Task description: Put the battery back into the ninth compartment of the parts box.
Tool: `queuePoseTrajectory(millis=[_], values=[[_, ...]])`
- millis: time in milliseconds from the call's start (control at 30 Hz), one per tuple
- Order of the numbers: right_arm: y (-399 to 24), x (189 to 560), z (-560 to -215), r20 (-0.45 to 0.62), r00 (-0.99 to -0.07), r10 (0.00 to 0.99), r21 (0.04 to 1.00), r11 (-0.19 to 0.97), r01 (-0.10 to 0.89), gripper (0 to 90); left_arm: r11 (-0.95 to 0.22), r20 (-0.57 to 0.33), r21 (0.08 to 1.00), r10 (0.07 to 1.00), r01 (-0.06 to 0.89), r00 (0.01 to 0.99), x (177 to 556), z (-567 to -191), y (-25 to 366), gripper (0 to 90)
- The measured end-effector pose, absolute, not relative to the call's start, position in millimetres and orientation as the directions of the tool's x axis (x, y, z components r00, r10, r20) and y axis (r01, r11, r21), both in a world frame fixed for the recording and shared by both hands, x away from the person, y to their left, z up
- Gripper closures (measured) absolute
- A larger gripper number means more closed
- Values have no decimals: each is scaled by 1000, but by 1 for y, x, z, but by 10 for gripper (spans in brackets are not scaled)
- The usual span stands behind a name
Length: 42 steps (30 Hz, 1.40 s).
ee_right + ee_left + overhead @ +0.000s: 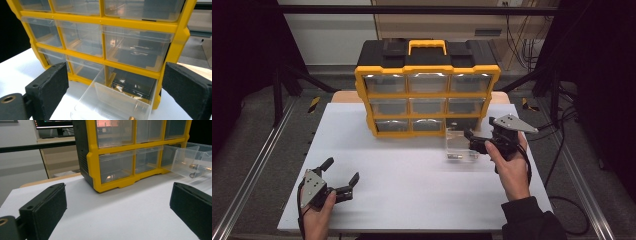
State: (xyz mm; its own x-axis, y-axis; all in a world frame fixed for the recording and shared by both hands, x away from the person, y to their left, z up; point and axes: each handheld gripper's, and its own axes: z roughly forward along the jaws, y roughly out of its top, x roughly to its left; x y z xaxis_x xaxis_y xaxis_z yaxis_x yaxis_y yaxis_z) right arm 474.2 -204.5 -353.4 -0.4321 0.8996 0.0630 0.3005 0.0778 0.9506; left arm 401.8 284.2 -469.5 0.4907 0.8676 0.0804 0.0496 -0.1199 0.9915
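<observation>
Bottom-right clear drawer (460, 145) pulled out of organizer (427, 95); contents untouched; right tongs (473, 141) and left tongs (343, 175) both released.

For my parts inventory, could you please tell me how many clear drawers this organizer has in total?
9: three per row in the yellow organizer. Eight sit closed across the top, middle and bottom rows; the ninth, the bottom-right drawer, is pulled out onto the table in front of the right gripper.

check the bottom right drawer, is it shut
No, the clear drawer is pulled out of the yellow cabinet onto the table, in front of the open right gripper.
</observation>
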Motion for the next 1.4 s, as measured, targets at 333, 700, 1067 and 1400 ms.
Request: queuePoseTrajectory(millis=[333,700,1067,1400], values=[[-219,459,-361,57,-415,908,963,59,262,69,-113,72,992,869,55,490,402,-470,288,7],[-232,441,-373,43,-414,909,971,60,231,41,-108,70,993,877,54,475,402,-470,292,8],[-244,430,-394,64,-421,905,971,41,235,63,-143,99,988,874,56,476,404,-471,295,7],[-253,420,-407,67,-434,898,974,35,224,45,-146,102,988,859,49,502,404,-471,293,6]])
